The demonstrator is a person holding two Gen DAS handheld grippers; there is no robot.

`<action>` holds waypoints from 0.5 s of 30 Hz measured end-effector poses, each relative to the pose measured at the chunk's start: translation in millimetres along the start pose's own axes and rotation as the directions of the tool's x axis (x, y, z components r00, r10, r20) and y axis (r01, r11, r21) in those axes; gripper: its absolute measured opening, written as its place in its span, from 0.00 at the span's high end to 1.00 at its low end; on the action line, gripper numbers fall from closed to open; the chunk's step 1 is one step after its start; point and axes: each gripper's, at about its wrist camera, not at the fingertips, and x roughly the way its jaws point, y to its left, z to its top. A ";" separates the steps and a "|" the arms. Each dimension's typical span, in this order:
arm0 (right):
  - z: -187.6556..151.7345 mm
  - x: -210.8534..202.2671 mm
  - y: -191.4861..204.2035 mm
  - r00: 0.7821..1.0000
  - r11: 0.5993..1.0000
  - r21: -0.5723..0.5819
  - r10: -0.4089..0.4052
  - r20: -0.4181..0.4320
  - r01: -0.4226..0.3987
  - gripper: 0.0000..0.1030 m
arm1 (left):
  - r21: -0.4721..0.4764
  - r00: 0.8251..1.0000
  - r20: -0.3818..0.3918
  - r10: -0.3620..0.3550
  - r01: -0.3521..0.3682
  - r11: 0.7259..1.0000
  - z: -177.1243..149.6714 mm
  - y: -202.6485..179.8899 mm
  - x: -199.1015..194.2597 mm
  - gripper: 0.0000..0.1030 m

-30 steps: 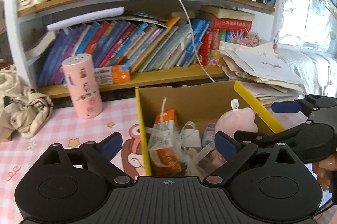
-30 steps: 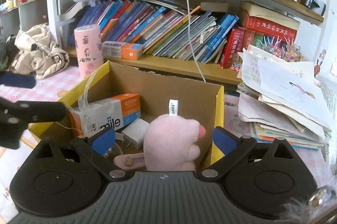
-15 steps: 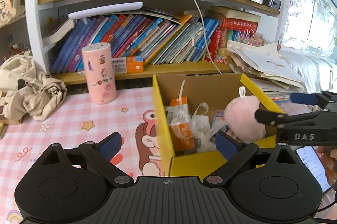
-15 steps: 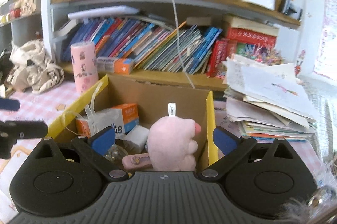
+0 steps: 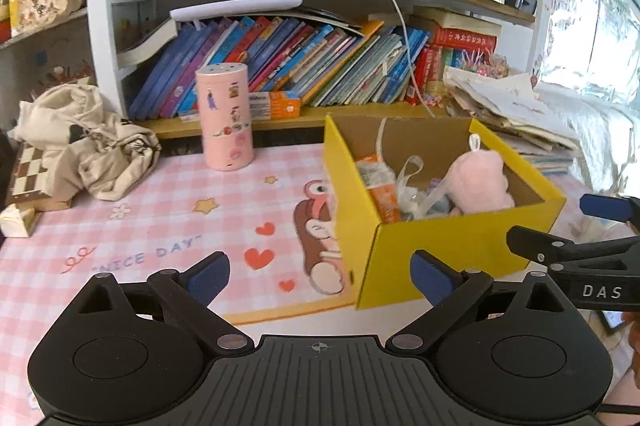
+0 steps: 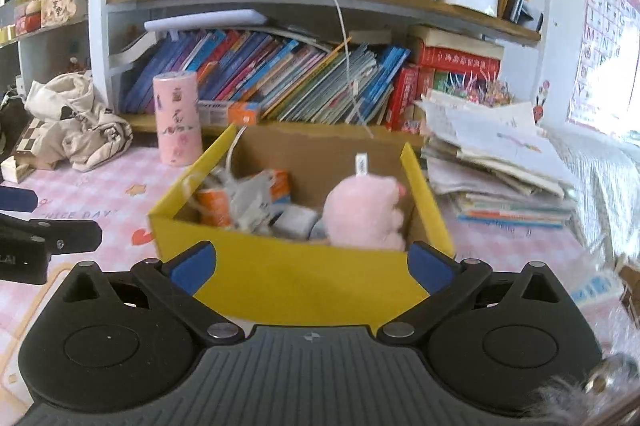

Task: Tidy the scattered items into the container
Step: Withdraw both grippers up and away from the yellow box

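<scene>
Inside yellow box [image 5: 460, 246]: pink plush [image 6: 366, 211], orange carton [image 6: 216, 205]; left gripper [image 5: 320, 272] and right gripper [image 6: 314, 264] jaws spread, empty.

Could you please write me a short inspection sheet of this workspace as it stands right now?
Surface: pink checked desk mat with stars and hearts.
Job's things: open yellow cardboard box holding a pink plush toy, an orange carton in clear wrap and small white items.
Clutter: pink cylindrical canister, crumpled beige cloth bag, stack of loose papers.
Grippers: left gripper open and empty; right gripper open and empty, in front of the box.
Cables: white charging cable hanging from the upper shelf phone.
Surroundings: bookshelf packed with leaning books.
</scene>
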 end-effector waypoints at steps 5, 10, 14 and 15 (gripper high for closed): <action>-13.9 -9.4 19.9 0.999 0.999 0.047 0.007 -0.053 -0.005 0.00 | -0.017 1.000 -0.022 0.012 -0.012 1.000 -18.0 10.2 -12.7 0.02; -24.2 -16.8 42.9 0.995 0.999 0.031 0.035 -0.091 -0.032 0.00 | -0.021 0.996 -0.082 0.016 -0.018 1.000 -31.5 22.7 -17.2 0.02; -27.7 -24.0 56.0 0.995 0.999 0.020 0.035 -0.093 -0.033 0.00 | -0.028 0.997 -0.077 0.020 -0.022 0.999 -37.0 32.2 -27.0 0.01; -28.9 -25.6 58.4 0.995 0.999 0.022 0.032 -0.096 -0.030 0.00 | -0.030 0.997 -0.077 0.020 -0.022 0.999 -38.4 34.5 -29.0 0.01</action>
